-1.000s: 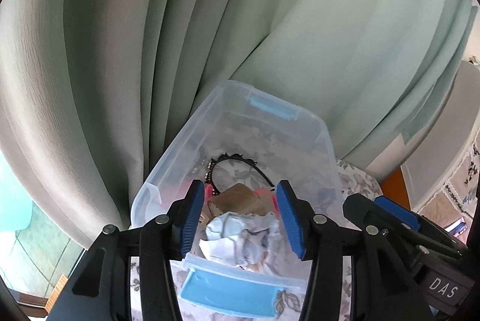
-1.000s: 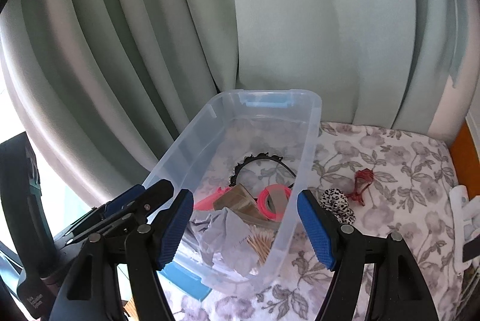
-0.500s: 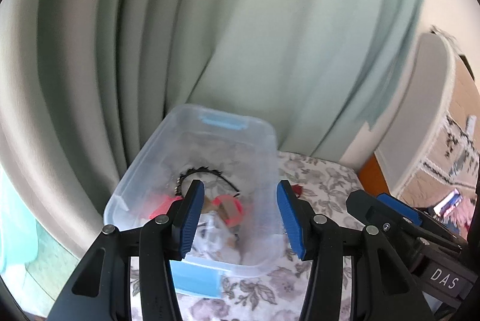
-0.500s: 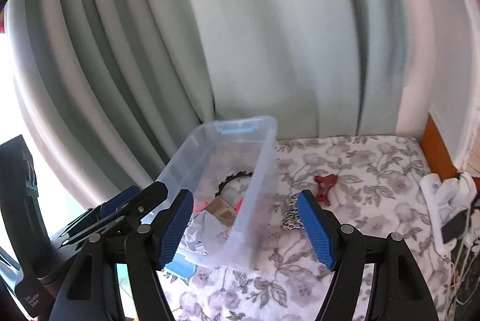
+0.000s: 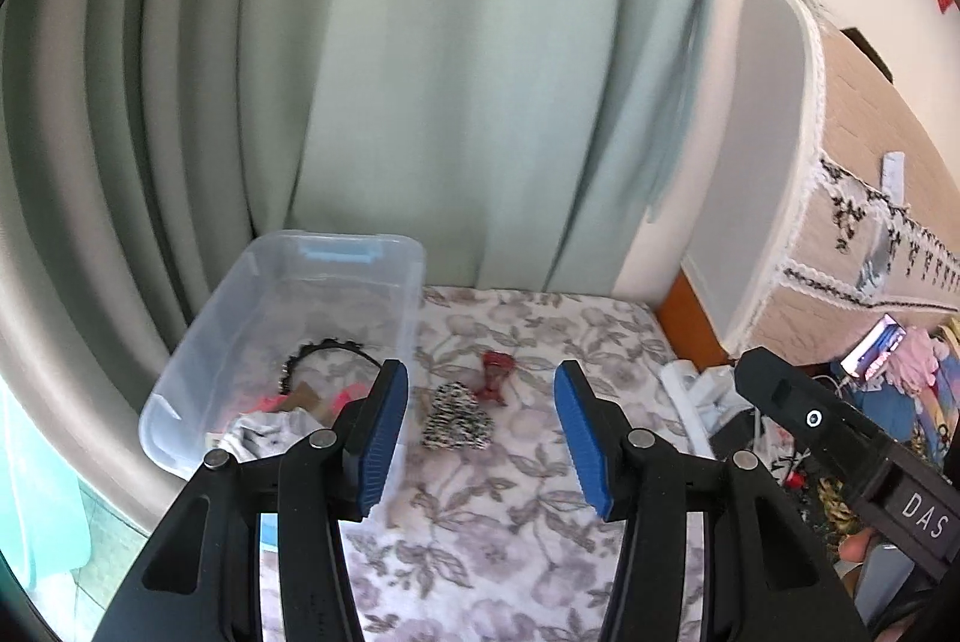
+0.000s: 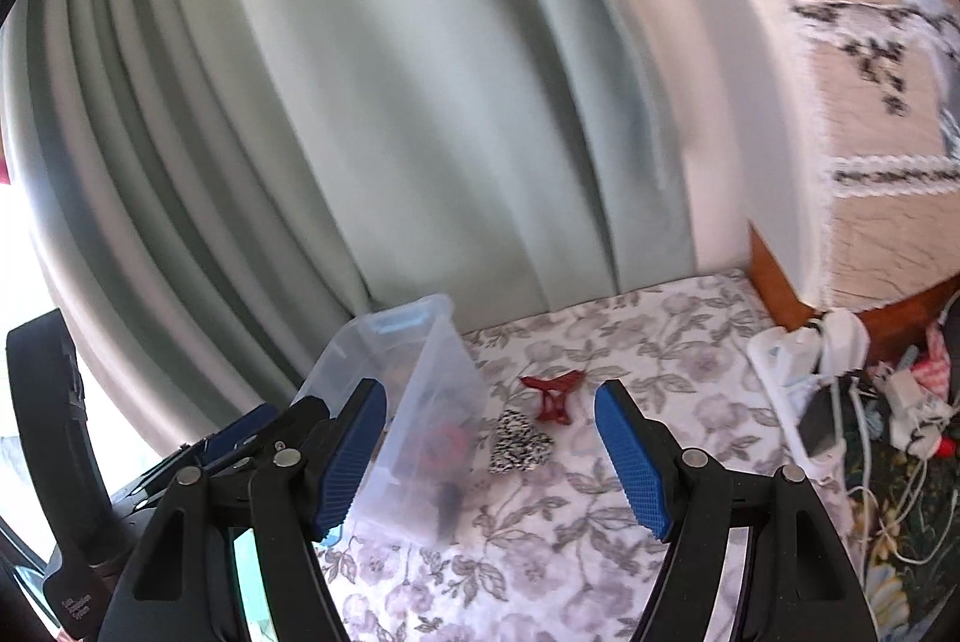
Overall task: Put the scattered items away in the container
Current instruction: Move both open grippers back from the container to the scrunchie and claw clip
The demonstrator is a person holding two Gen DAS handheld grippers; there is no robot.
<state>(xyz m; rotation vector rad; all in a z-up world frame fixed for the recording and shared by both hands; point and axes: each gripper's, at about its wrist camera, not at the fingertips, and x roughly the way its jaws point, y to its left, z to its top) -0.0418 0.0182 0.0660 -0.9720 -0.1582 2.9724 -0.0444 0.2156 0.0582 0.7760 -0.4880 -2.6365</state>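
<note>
A clear plastic bin [image 5: 414,282] with blue latches stands at the left on the floral cloth; it also shows in the right wrist view [image 6: 438,360]. Inside lie a black headband [image 5: 327,349], crumpled white cloth [image 5: 267,431], pink items and a brown card. On the cloth beside the bin lie a black-and-white spotted scrunchie [image 5: 456,417] [image 6: 517,439] and a red hair clip [image 5: 495,378] [image 6: 555,396]. My left gripper [image 5: 477,438] is open and empty, above and short of the scrunchie. My right gripper [image 6: 489,453] is open and empty, with the scrunchie and clip seen between its fingers.
Green curtains hang behind the bin. A white power strip [image 6: 798,372] with cables lies at the right edge of the cloth. A cloth-covered cabinet [image 5: 840,198] stands at the right, with clutter below it. The floral cloth [image 5: 540,540] extends toward me.
Both grippers have pulled back from over the bin and swung right. The left gripper's white cloth now lies in the bin. The scrunchie and clip now sit between the fingers in both views.
</note>
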